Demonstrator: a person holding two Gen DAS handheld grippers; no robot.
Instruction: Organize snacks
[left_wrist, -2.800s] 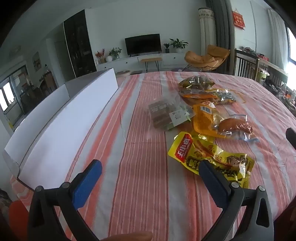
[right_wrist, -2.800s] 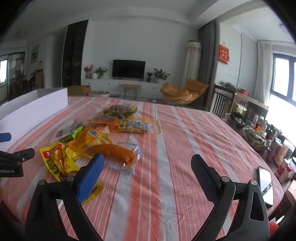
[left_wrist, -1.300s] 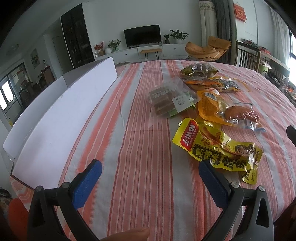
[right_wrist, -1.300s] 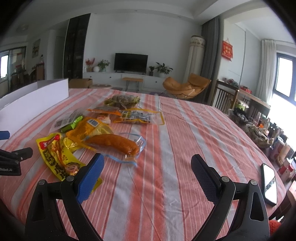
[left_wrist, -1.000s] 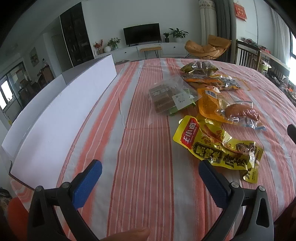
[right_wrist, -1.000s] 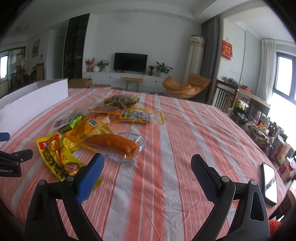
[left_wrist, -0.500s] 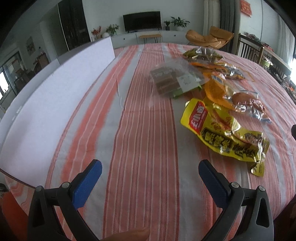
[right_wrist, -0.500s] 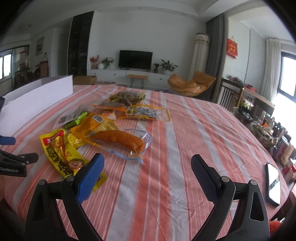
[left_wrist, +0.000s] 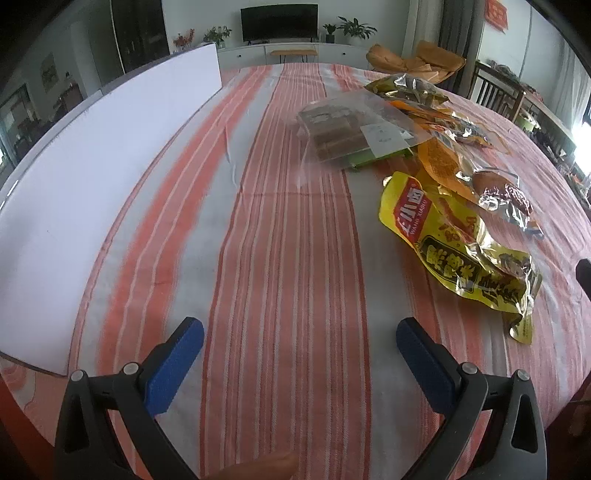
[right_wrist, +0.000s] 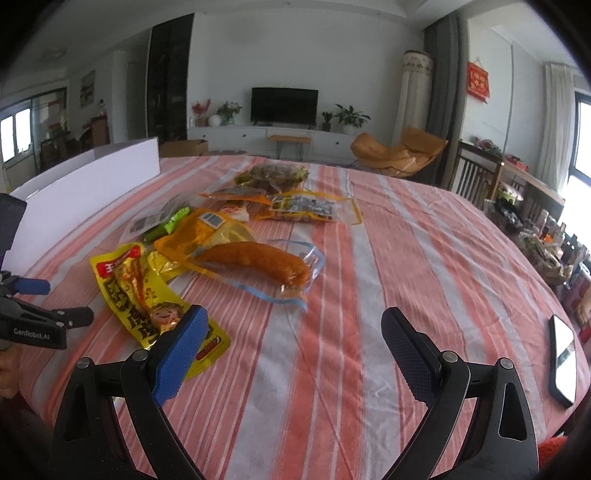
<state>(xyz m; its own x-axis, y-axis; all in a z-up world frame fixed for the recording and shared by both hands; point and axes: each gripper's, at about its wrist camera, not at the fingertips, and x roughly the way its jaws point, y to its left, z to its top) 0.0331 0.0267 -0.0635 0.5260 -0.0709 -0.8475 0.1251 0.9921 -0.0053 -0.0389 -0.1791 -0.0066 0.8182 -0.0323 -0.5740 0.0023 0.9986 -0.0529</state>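
Note:
Several snack packs lie on the striped tablecloth (left_wrist: 288, 236). A yellow pack (left_wrist: 458, 251) lies nearest, right of my open, empty left gripper (left_wrist: 300, 343); it also shows in the right wrist view (right_wrist: 144, 295). Beyond it are a clear bag of brown bars (left_wrist: 354, 129), an orange pouch (left_wrist: 443, 162) and a sausage pack (right_wrist: 255, 262). Further back lie a flat clear-and-orange pack (right_wrist: 306, 208) and a dark green pack (right_wrist: 273, 173). My right gripper (right_wrist: 293, 332) is open and empty, just right of the yellow pack.
A long white box (left_wrist: 92, 162) stands along the table's left side (right_wrist: 85, 184). A phone (right_wrist: 563, 358) lies at the right edge. My left gripper (right_wrist: 33, 314) shows at the far left of the right wrist view. Chairs and clutter stand beyond the right edge.
My left gripper has tilted down and moved forward over the cloth, closer to the snacks. My right gripper has moved forward toward the yellow pack. Both stay open.

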